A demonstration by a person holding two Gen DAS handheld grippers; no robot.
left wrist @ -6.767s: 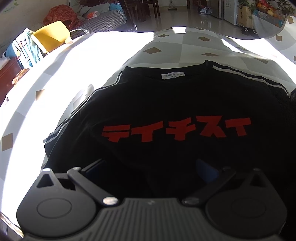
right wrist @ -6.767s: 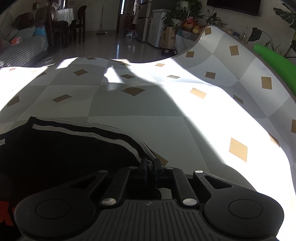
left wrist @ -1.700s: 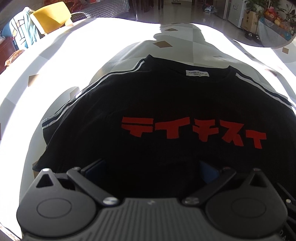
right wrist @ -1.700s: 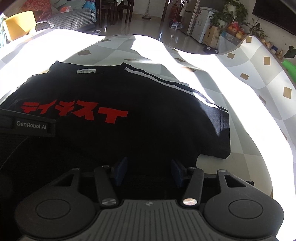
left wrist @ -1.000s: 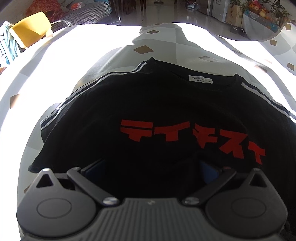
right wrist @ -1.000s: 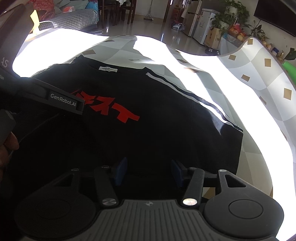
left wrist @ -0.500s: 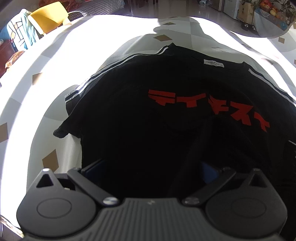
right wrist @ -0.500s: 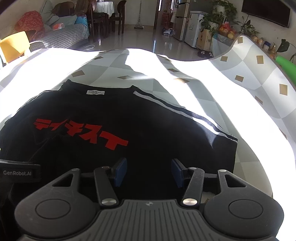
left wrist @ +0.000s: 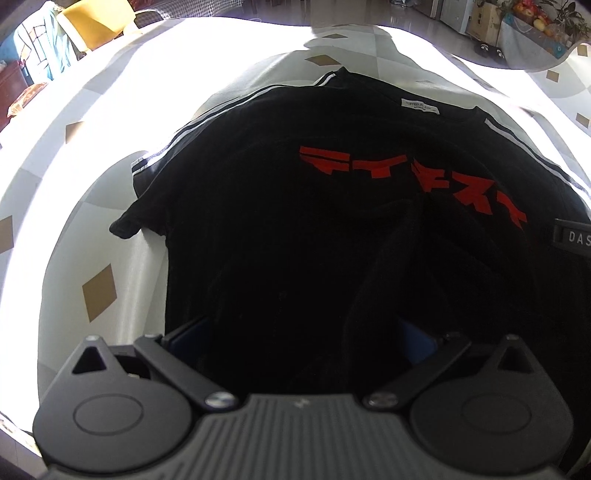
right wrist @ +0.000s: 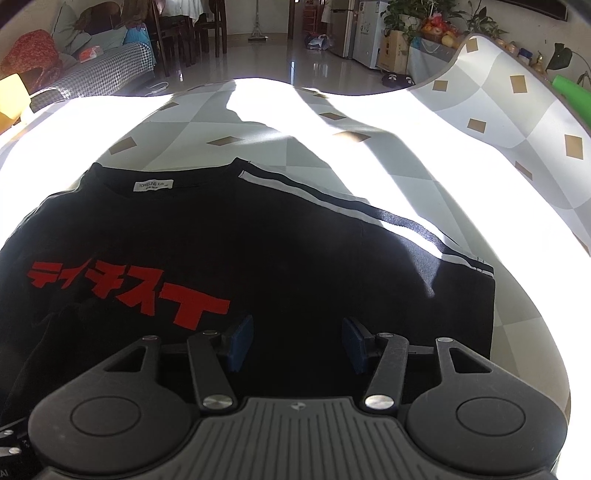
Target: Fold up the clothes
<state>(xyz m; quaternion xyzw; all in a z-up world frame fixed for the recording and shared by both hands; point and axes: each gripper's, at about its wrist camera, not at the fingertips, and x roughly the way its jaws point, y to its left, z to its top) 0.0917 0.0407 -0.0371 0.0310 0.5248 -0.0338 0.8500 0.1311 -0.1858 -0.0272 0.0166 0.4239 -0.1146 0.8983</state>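
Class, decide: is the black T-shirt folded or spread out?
Spread out: the black T-shirt lies front-up, both striped sleeves extended, neck label showing.

Shirt (left wrist: pixel 295 229) covers the near middle of the table (left wrist: pixel 55 155). Bare cloth-covered surface lies left of its sleeve and beyond the collar. On the right, bare surface (right wrist: pixel 461 177) runs to the upturned table edge. Yellow chair (left wrist: pixel 96 22) stands off the far-left corner.

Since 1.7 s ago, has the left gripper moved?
Yes. The left gripper has shifted left over the t-shirt: the red lettering, earlier centred, now sits right, and the tablecloth shows at left.
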